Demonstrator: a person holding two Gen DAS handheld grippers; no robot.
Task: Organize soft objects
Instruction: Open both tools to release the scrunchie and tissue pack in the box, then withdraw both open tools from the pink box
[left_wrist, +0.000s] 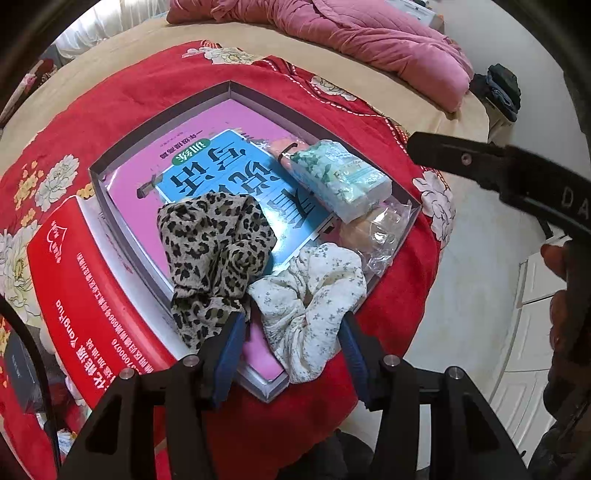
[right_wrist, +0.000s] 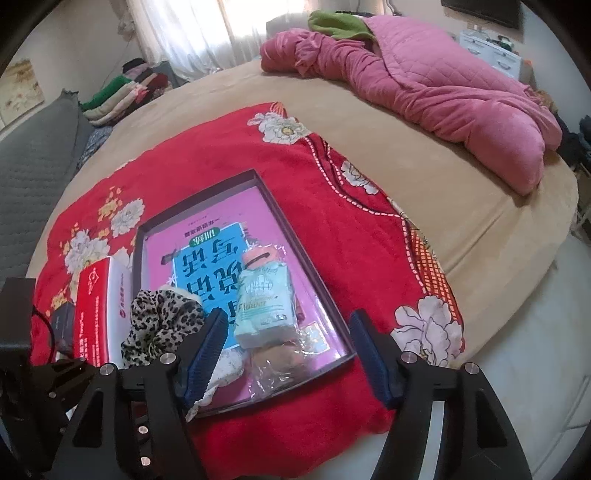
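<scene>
Left wrist view: left gripper (left_wrist: 291, 354) stood with jaws apart over the white floral scrunchie (left_wrist: 310, 295), pads not pressing it. Scrunchie lay in the shallow box (left_wrist: 155, 122) beside the leopard scrunchie (left_wrist: 214, 247). Right gripper (right_wrist: 288, 354) hung apart, empty, above the tissue pack (right_wrist: 262, 302).

A shallow tray (left_wrist: 110, 206) lies on a blanket (left_wrist: 325, 424) spread over the bed (right_wrist: 443, 206), and a book (left_wrist: 207, 166) lies flat inside it. On the book, a tissue pack (left_wrist: 338, 177) sits toward 2 o'clock in the left wrist view, a clear bag (left_wrist: 384, 236) just past it at 3 o'clock against the tray's wall, and two scrunchies touch side by side at the near end: the spotted scrunchie (left_wrist: 214, 251) at 7 o'clock, the flowered scrunchie (left_wrist: 314, 295) at 5 o'clock. A box (left_wrist: 85, 295) stands on the blanket just outside the tray at 9 o'clock, and a quilt (right_wrist: 443, 85) lies bunched on the bed well beyond, toward 1 o'clock.
</scene>
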